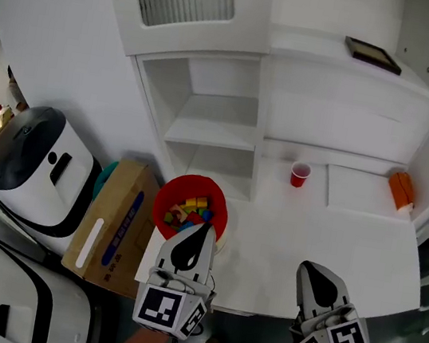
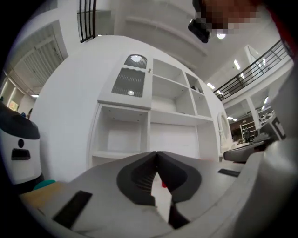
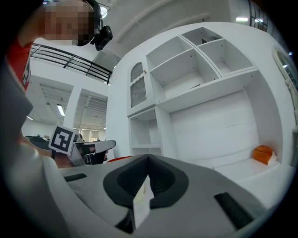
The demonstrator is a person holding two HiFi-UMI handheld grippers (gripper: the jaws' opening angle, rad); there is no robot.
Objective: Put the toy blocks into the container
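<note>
Left gripper, jaws together, cardboard box, blue label illegible

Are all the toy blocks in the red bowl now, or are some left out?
It looks nearly finished. Done: the blocks lie in the red bowl. In hand: nothing; the left gripper and right gripper are both shut and empty. Left: I see no loose blocks on the white table, only a red cup and an orange object.

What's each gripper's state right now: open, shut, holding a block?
Left gripper: shut, nothing between its jaws.
Right gripper: shut, nothing between its jaws.
</note>
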